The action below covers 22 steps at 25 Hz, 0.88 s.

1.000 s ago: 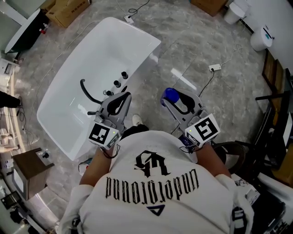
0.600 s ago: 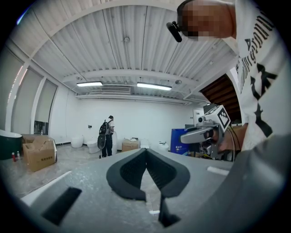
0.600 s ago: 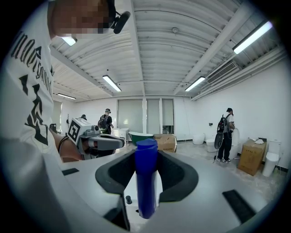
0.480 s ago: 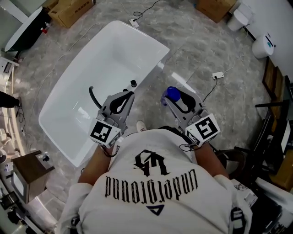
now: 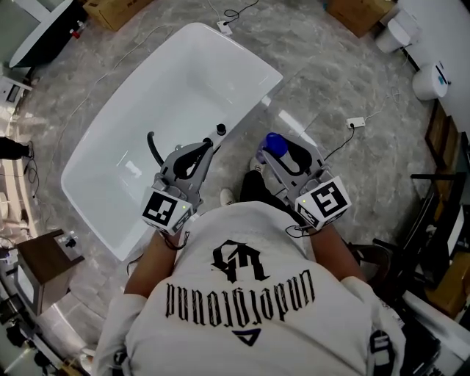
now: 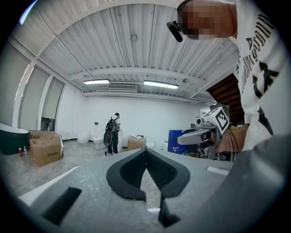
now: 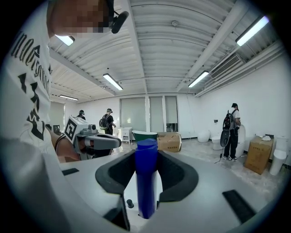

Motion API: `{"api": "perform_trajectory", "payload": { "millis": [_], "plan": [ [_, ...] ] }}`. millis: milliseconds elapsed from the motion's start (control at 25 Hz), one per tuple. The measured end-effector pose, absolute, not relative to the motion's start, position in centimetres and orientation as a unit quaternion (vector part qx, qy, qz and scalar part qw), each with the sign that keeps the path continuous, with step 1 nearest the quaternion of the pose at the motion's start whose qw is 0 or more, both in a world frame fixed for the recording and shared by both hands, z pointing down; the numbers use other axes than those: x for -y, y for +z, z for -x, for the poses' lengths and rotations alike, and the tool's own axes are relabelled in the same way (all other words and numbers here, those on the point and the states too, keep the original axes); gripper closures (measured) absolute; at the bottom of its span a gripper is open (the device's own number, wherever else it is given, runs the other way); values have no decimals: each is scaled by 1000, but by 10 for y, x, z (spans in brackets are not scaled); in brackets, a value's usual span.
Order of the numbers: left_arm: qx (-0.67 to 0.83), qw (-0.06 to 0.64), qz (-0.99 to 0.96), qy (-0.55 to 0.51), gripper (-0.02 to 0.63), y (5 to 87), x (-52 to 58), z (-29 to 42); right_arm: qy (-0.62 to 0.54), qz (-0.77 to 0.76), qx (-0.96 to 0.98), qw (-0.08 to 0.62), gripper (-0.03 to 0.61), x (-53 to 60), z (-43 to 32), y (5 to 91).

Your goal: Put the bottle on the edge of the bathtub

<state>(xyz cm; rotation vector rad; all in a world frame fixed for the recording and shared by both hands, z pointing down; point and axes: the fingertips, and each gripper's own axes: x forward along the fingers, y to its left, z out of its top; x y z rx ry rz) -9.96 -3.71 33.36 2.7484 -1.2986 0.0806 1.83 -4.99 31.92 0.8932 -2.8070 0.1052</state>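
Observation:
A white bathtub point(image 5: 253, 99) lies on the floor ahead and to the left in the head view, with a black hose point(image 5: 153, 147) and a small knob point(image 5: 220, 128) at its near rim. My right gripper point(image 5: 269, 152) is shut on a blue bottle point(image 5: 274, 145), held over the floor just right of the tub's rim. The right gripper view shows the bottle point(image 7: 146, 173) upright between the jaws of that gripper point(image 7: 146, 182). My left gripper point(image 5: 208, 150) hovers over the tub's near rim. Its jaws point(image 6: 146, 152) meet at the tips with nothing between them.
Cardboard boxes point(image 5: 360, 11) and white toilets point(image 5: 429, 81) stand at the far right. A power strip with its cable point(image 5: 356, 123) lies on the marble floor. A wooden cabinet point(image 5: 37, 268) is at the left, dark furniture point(image 5: 433, 213) at the right. People point(image 7: 232, 132) stand far off.
The tub has slid right and down in the head view as the person shifts along it. The left gripper now covers most of the tub's knobs. The bottle stays in the right gripper.

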Motion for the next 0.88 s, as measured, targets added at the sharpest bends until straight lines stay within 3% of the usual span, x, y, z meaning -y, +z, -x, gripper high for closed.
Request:
{"api": "perform_trajectory", "payload": {
  "millis": [880],
  "plan": [
    [451,87,-886,56,600,367,128,69,57,-242,960,133,425,155,-30,366]
  ]
}}
